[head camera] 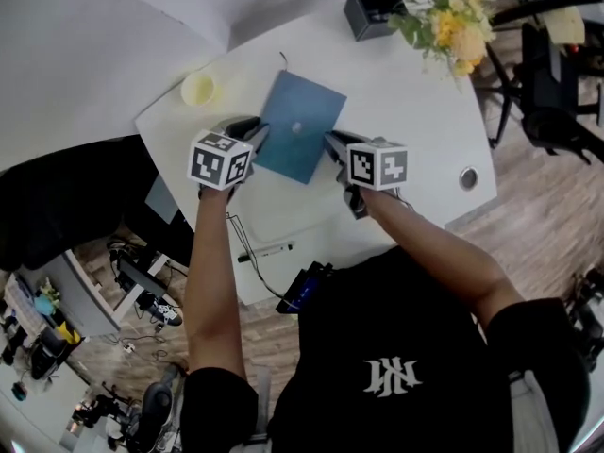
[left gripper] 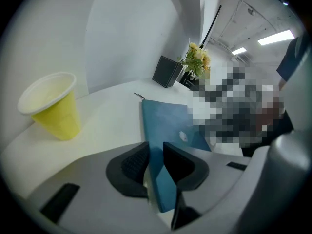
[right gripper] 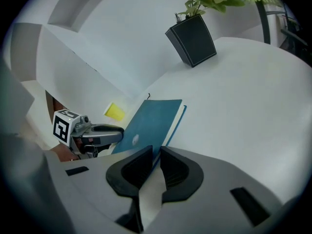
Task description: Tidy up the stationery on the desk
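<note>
step: two-handed grasp of blue notebook (head camera: 300,121) | left hand-held gripper (head camera: 257,132) clamped on its corner | right hand-held gripper (head camera: 332,142) pinching opposite corner | next: probably lift level off worktop (head camera: 406,92)

Left gripper (head camera: 258,136) and right gripper (head camera: 331,141) both clamped, angled downward

Office scene: a white bench (head camera: 415,92), a black chair (head camera: 555,78) beside it, strip lights (left gripper: 278,37) overhead, cables (head camera: 243,242) trailing toward the wood floor (head camera: 538,206).
</note>
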Demonstrator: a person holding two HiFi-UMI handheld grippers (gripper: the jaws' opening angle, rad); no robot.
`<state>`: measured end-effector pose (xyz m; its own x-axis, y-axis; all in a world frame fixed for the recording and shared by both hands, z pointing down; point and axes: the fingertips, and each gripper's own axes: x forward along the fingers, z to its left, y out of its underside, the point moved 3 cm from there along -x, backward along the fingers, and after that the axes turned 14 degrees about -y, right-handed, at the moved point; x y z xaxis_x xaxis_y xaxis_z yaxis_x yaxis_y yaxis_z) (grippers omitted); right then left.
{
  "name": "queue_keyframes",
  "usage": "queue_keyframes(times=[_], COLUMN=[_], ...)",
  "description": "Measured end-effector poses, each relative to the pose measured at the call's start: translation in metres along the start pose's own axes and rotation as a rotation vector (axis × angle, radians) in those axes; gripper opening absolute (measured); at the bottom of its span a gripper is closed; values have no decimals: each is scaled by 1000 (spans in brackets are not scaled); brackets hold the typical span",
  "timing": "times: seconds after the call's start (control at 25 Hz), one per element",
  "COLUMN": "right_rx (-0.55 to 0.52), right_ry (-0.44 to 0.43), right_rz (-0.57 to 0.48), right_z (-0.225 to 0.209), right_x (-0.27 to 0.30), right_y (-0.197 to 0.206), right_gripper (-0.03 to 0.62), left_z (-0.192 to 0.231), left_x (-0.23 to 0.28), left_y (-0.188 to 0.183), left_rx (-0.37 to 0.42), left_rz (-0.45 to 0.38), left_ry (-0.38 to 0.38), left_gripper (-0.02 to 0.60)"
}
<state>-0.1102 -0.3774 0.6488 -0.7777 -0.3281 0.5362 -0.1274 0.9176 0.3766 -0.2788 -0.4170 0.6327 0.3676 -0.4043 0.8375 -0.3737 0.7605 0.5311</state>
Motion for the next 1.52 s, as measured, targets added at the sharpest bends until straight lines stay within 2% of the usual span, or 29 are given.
queue_keyframes(times=[0.24,0.4,0.64,0.92,1.24,1.52], right_rx=[-29,-127,-319,-422,-527,-584], right_ry=[1,-4,-55,-92,-125,-134], right_rz=[51,123,266,351,429,454], right_z=[-8,-10,-13,-23,-36,-40], right_x=[-17,-31,-53,-80,-100,-109], right_y=[9,20,44,64,78,72], right_gripper=[67,67,69,69,69,69], left_z=[-30,-55,-95,-144,-180,-197], left_x=[-11,-20,-31,-38,-39,-33], left_y=[28,47,78,101,111,109], left_rx=[-50,-58,-55,-43,-61,-86], left_rz=[-4,2,26,48,79,78], left_ry=[12,22,47,65,7,-39], left_gripper=[92,92,92,92,92,97])
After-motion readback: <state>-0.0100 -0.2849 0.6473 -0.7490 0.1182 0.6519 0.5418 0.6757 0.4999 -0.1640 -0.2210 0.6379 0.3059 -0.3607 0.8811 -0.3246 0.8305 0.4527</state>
